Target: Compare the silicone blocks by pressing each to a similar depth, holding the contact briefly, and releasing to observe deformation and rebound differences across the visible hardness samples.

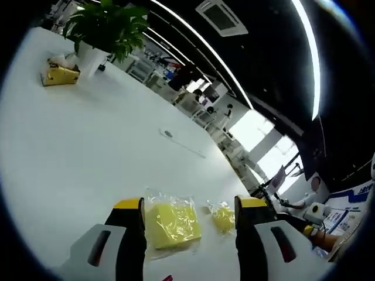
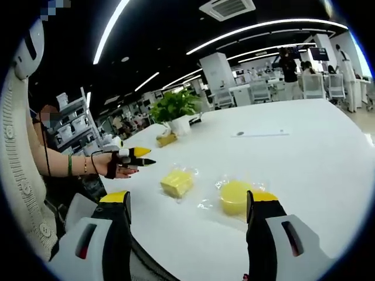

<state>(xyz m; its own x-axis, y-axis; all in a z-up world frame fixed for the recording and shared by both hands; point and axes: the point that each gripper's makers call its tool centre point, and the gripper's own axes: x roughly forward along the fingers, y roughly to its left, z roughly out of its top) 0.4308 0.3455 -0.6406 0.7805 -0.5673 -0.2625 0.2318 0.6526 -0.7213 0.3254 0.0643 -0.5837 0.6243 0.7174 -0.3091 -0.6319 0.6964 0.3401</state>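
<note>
Two yellow silicone samples lie in clear wrap on the white table (image 1: pixel 88 152). The square block (image 1: pixel 171 222) lies just ahead between the jaws of my open left gripper (image 1: pixel 190 205); the smaller piece (image 1: pixel 224 218) is to its right. In the right gripper view, the square block (image 2: pixel 177 182) and a round block (image 2: pixel 237 198) rest ahead of my open right gripper (image 2: pixel 188 198), the round one close to its right jaw. A hand holds the left gripper (image 2: pixel 143 156) left of the blocks, above the table (image 2: pixel 316 158). Neither gripper holds anything.
A potted plant (image 1: pixel 105 26) and a yellow tissue box (image 1: pixel 58 73) stand at the table's far end. A thin white strip (image 1: pixel 184 144) lies mid-table. A person's arm (image 2: pixel 64 164) and white sleeve are at the left. Office desks and chairs (image 2: pixel 310 85) stand beyond.
</note>
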